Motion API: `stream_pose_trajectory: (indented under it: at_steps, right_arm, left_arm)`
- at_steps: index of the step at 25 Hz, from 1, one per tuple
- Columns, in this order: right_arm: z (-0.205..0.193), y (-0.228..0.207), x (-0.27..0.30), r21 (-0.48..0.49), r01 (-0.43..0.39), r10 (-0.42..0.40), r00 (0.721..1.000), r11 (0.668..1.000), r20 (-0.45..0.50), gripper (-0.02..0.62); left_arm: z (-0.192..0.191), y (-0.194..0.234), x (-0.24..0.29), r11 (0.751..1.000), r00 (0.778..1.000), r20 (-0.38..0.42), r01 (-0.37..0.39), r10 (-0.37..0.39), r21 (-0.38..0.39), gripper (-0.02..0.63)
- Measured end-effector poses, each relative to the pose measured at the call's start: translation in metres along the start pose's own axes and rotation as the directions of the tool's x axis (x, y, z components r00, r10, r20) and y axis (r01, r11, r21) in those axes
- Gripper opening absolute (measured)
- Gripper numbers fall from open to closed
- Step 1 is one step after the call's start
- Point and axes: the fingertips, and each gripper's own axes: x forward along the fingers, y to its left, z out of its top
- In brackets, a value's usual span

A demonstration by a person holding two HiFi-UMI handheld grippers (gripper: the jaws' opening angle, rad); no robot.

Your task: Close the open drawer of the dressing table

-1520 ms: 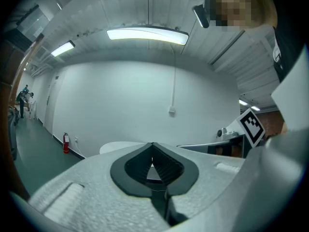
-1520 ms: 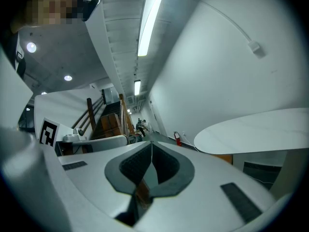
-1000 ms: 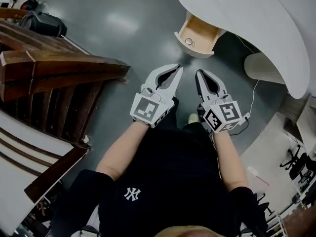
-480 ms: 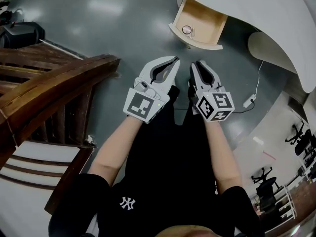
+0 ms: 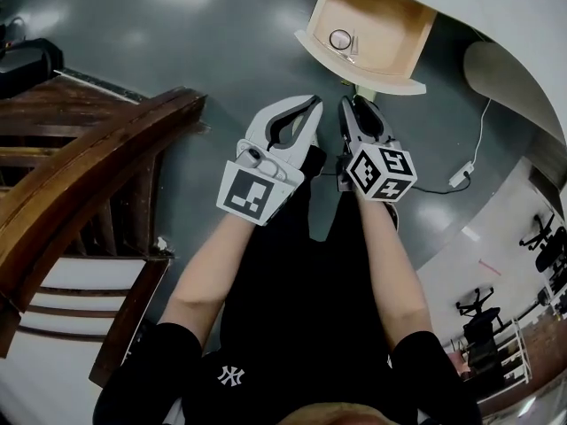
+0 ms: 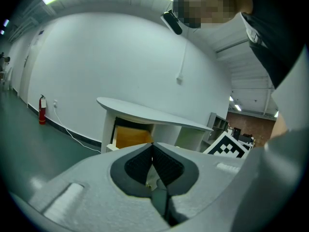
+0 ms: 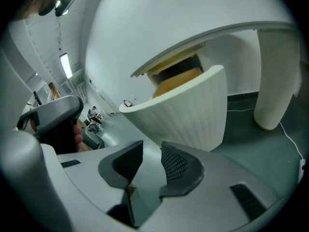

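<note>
The dressing table [image 5: 478, 7] has a white top, and its drawer [image 5: 361, 65] stands pulled out, showing a wooden inside with a small round thing [image 5: 339, 38] in it. Both grippers hang just short of the drawer's curved white front. My left gripper [image 5: 314, 106] is shut and empty; in the left gripper view its tips [image 6: 152, 144] meet, with the table [image 6: 145, 114] beyond them. My right gripper [image 5: 353, 106] is opening. In the right gripper view, nothing lies between its fingers [image 7: 177, 162], and the ribbed drawer front [image 7: 188, 115] is close ahead.
A dark wooden chair [image 5: 97, 166] stands at the left. A white cable with a plug [image 5: 461, 177] lies on the grey floor to the right of the drawer. A white rounded table leg [image 5: 509, 82] stands at the right. A fire extinguisher [image 6: 42, 111] stands by the far wall.
Both grippers have moved toward the drawer, which now looks larger and nearer in the head view. The chair at the left has slid lower in the picture.
</note>
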Motion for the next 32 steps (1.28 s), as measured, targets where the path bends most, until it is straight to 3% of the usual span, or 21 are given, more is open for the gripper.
stream_pose_trajectory:
  at_steps: [6,12,14,20,32]
  right_arm:
    - [-0.023,-0.025,0.040,0.118,0.017,-0.015,1.000,0.993,-0.013,0.149]
    - [-0.027,-0.029,0.060,0.167,-0.030,0.028,0.999,0.986,0.019,0.146]
    - [-0.024,-0.025,0.062,0.165,-0.045,0.041,0.999,0.985,0.028,0.118]
    - [-0.014,-0.028,0.066,0.116,-0.034,0.031,0.999,0.993,0.026,0.114]
    - [0.053,-0.050,0.101,0.053,-0.022,0.017,0.996,0.998,0.092,0.112]
  left_arm:
    - [-0.033,0.015,0.011,1.000,1.000,-0.027,-0.011,0.010,-0.026,0.011]
    - [-0.043,0.022,0.023,0.999,1.000,-0.025,-0.007,0.006,-0.031,0.011]
    - [-0.041,0.025,0.025,0.999,1.000,-0.019,-0.009,0.008,-0.034,0.011]
    - [-0.038,0.033,0.035,0.999,1.000,-0.021,-0.013,0.013,-0.035,0.011]
    - [-0.016,0.060,0.078,0.999,0.999,0.029,-0.030,0.031,-0.023,0.011]
